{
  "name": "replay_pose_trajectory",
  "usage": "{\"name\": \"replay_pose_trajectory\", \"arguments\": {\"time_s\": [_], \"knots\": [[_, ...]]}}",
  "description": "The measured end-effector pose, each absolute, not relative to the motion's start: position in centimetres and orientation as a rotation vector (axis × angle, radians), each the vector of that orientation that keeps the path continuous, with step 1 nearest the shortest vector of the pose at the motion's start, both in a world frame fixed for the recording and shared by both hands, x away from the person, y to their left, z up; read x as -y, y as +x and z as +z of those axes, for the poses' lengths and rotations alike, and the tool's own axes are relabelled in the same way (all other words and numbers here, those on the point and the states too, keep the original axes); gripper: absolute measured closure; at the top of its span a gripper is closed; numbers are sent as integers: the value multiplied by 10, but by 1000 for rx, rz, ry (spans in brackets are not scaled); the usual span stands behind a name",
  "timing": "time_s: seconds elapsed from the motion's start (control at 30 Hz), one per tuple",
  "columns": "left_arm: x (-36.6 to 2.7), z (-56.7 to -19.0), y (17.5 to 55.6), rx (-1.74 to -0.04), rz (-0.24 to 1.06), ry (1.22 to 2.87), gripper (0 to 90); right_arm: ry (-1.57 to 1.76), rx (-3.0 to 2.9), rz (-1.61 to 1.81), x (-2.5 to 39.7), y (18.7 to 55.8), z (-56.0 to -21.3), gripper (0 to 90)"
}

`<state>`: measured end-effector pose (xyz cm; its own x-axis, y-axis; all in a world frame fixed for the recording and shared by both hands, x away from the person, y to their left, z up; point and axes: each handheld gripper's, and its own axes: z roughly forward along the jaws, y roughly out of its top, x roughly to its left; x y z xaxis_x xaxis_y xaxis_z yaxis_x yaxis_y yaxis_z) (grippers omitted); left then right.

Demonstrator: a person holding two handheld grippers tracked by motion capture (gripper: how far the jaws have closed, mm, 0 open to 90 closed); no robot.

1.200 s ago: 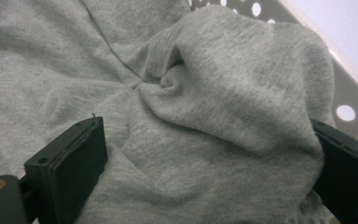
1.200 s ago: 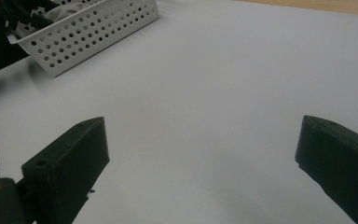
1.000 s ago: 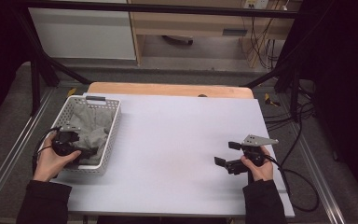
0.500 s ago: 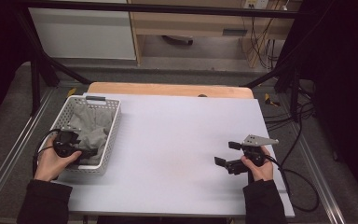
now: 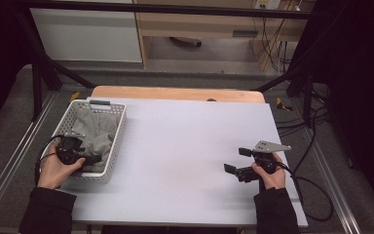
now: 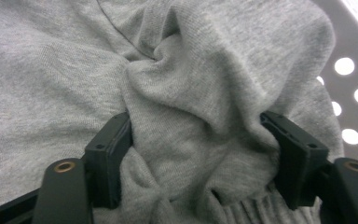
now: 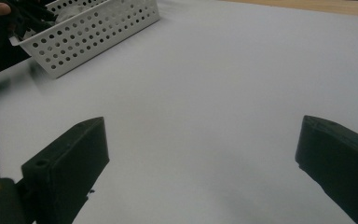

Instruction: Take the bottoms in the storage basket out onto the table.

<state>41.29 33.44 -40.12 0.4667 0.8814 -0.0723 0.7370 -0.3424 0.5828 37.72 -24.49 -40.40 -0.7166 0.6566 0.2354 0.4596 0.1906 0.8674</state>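
Observation:
A grey knitted garment [image 5: 96, 130] lies crumpled in a white perforated basket [image 5: 120, 127] at the table's left. My left gripper [image 5: 96, 159] reaches into the basket's near end. In the left gripper view its jaws stand partly apart, and a thick fold of the garment [image 6: 191, 70] bunches between them and touches both pads [image 6: 109, 149]. My left gripper [image 6: 198, 135] is open around that fold. My right gripper [image 5: 236, 161] rests low over the white table [image 5: 185, 141] at the right, jaws wide open with nothing between them. My right gripper [image 7: 200, 140] points toward the basket [image 7: 98, 32].
The basket's holed wall [image 6: 354, 93] is just beyond the garment. A wooden strip [image 5: 175, 92] runs along the table's far edge. Cables [image 5: 311, 190] trail off the right side. Black frame bars [image 5: 44, 73] stand at the back corners.
The left hand and gripper have edged slightly deeper into the basket's near end. The right gripper has stayed where it was.

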Motion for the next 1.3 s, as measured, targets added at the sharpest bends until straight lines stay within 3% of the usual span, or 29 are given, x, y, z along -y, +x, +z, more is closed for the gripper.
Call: {"name": "replay_pose_trajectory", "arguments": {"time_s": [0.6,1.3], "knots": [[-332,-403,413,-1342,323,2188,595,1084,-2266,1550,245,377,-404,29],[-333,-403,411,-1335,331,2180,726,1086,-2267,1548,245,377,-404,29]]}}
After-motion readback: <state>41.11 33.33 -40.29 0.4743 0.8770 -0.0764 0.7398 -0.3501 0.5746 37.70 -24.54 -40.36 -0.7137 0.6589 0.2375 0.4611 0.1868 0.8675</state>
